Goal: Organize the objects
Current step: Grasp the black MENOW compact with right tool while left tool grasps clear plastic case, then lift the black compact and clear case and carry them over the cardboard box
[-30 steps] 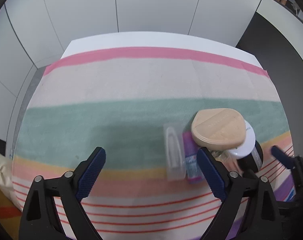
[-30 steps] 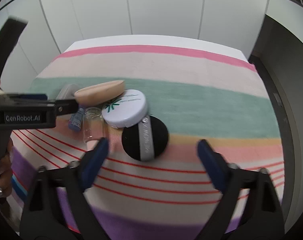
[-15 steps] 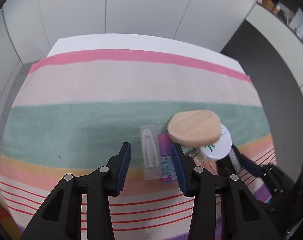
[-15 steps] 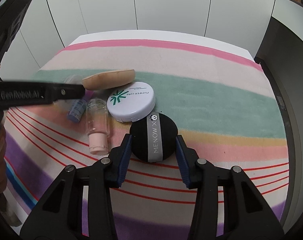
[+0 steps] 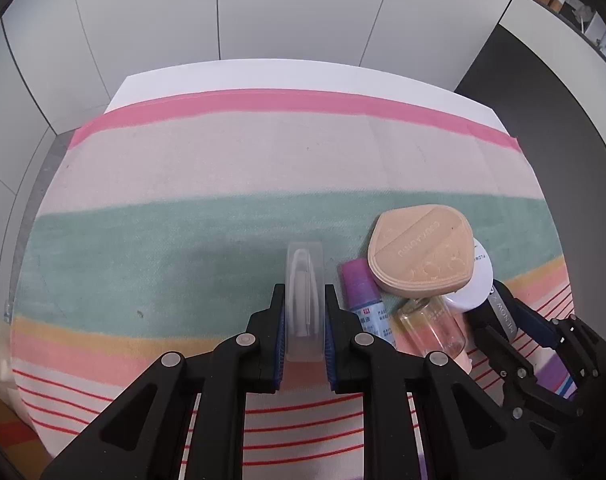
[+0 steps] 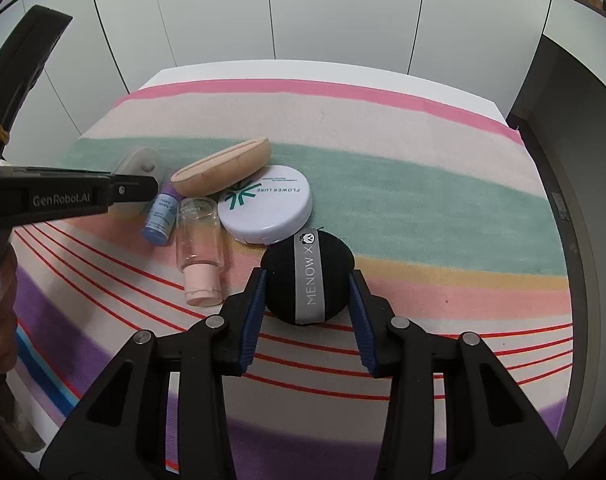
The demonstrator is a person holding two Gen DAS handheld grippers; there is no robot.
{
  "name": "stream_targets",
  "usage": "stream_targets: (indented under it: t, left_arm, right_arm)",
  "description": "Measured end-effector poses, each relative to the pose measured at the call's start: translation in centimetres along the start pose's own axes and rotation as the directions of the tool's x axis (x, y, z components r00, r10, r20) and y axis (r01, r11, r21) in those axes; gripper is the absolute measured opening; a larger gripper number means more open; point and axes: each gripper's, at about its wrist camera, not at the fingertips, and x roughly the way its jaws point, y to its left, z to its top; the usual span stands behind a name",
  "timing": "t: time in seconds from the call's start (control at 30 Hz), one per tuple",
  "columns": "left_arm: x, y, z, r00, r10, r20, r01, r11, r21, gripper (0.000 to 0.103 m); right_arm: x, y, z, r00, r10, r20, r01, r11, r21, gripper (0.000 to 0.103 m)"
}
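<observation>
My left gripper point(image 5: 304, 312) is shut on a clear plastic case point(image 5: 304, 280) lying on the striped cloth. Right of it lie a purple-capped small bottle point(image 5: 361, 292), a clear bottle with a pink cap point(image 5: 433, 322), a tan makeup sponge point(image 5: 421, 258) and a white compact point(image 5: 477, 280). My right gripper point(image 6: 307, 292) is closed around a black puff with a grey MENOW band point(image 6: 307, 276), its pads touching both sides. In the right wrist view the white compact point(image 6: 267, 204), the tan sponge point(image 6: 223, 172), the clear bottle point(image 6: 199, 240) and the purple-capped bottle point(image 6: 161, 216) lie behind the puff.
The striped cloth point(image 5: 223, 184) covers a white table point(image 5: 263, 72) that ends at a white panelled wall. A dark floor strip point(image 6: 563, 160) runs along the right edge. The left gripper's body point(image 6: 63, 196) and a hand reach in at the left of the right wrist view.
Both grippers went from wide open to closed. The left one moved forward and closed on the clear case; the right one moved in and closed on the black puff.
</observation>
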Motion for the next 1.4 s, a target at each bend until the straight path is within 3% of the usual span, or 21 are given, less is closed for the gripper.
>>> stream_targets:
  t: [0.4,0.87,1.2,1.3,1.4]
  left_arm:
    - [-2.9,0.3,0.6,0.998,0.056,0.024,-0.055,0.998,-0.012,0.016]
    - [-11.9,1.5,1.5,0.99,0.095,0.109,-0.092,0.995,-0.024,0.016]
    - [-20.1,0.0,3.2,0.966,0.146,0.211,-0.15,0.989,0.001,0.016]
    - [-22.5,-0.7,3.6,0.948,0.192,0.254,-0.199,0.98,0.004,0.016]
    - [-24.8,-1.1,3.9,0.939,0.19,0.287,-0.199,0.98,0.004,0.017]
  right_arm:
    - [-3.1,-0.2,1.9,0.999,-0.006,0.033,0.005,1.0,0.025,0.041]
    - [-11.5,-0.9,6.6,0.992,-0.019,0.123,0.012,0.998,0.061,0.041]
    - [-19.9,-0.4,11.0,0.977,-0.042,0.21,0.034,0.999,0.042,0.041]
    - [-22.7,-0.1,12.5,0.97,-0.037,0.241,0.028,0.999,0.039,0.041]
    - [-24.9,0.5,13.5,0.962,-0.045,0.271,0.039,0.999,0.028,0.041]
